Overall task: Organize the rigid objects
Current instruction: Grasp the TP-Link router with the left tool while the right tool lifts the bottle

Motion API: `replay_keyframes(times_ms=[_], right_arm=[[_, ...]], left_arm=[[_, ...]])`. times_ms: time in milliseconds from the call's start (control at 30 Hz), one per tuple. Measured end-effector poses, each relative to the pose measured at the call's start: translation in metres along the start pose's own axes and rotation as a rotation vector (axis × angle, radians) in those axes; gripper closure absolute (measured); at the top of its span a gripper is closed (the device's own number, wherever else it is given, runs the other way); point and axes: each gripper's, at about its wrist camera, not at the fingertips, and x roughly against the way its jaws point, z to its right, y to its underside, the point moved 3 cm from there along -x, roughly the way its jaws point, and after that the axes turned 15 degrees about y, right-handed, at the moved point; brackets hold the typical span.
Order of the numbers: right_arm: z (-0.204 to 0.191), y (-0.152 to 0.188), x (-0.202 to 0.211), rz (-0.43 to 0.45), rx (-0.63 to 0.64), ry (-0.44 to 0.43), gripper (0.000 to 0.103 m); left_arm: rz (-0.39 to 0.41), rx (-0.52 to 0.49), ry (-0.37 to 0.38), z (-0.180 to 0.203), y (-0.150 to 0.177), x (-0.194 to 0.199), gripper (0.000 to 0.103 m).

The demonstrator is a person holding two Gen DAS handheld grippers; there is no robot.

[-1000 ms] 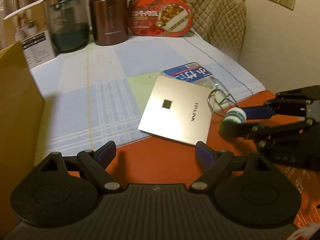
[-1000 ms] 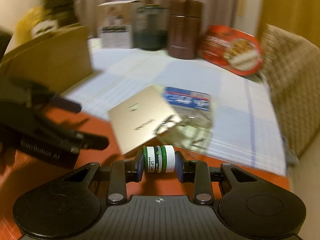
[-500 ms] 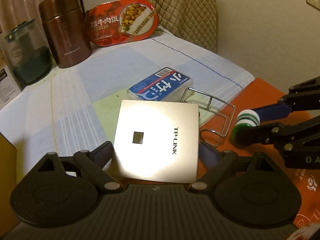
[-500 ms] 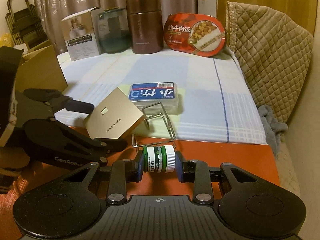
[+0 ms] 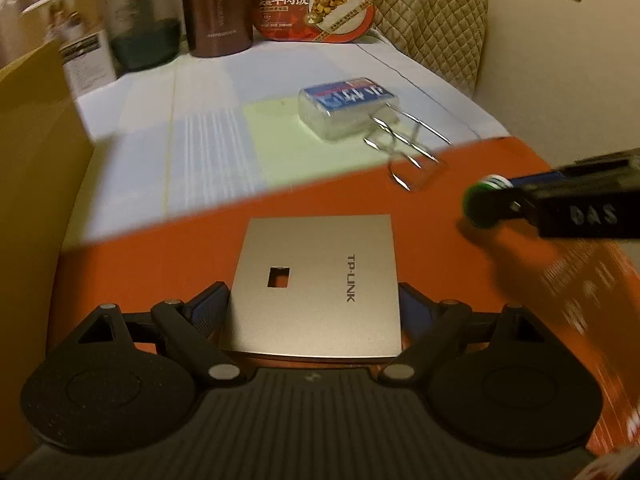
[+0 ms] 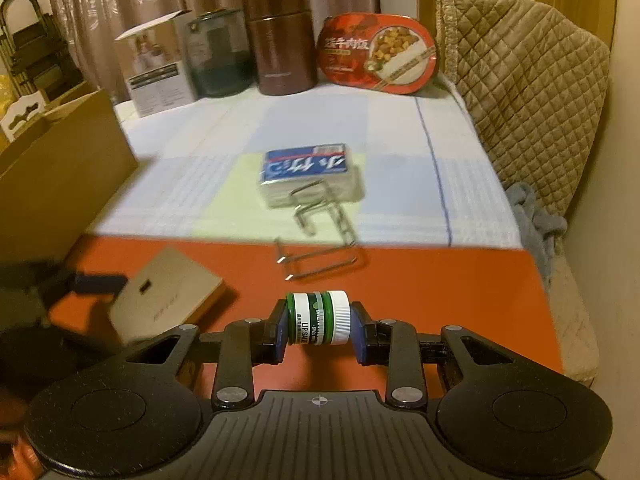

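Right wrist – jar (image 6: 319, 323) label (legible), grey cloth (image 6: 536, 216)

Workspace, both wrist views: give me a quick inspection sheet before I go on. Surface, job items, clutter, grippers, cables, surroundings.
Surface: orange mat in front, checked cloth behind it.
Job's things: TP-LINK plate between the left pads; lip salve jar in the right gripper; blue-labelled clear box on the cloth; wire rack straddling the cloth and mat edge.
Clutter: brown flask, dark glass jar, white carton, red meal tray along the back.
Grippers: left gripper shut on the plate's sides; right gripper shut on the jar.
Cables: nothing seen.
Surroundings: cardboard box on the left, quilted cover on the right, curtains behind.
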Motion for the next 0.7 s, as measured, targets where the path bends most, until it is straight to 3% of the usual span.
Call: replay_keyframes(times_ms=[200, 567, 700], right_arm=[[-0.011, 0.024, 0.018, -0.017, -0.032, -0.011, 0.075], [-0.006, 0.028, 0.018, -0.022, -0.092, 0.026, 0.075], [-0.004, 0.028, 0.020, -0.013, -0.106, 0.031, 0.075]], left_arm=[[0.032, -0.055, 0.012, 0.007, 0.024, 0.014, 0.013], [0.033, -0.089, 0.043, 0.002, 0.021, 0.010, 0.012], [0.040, -0.078, 0.038, 0.004, 0.021, 0.012, 0.018]])
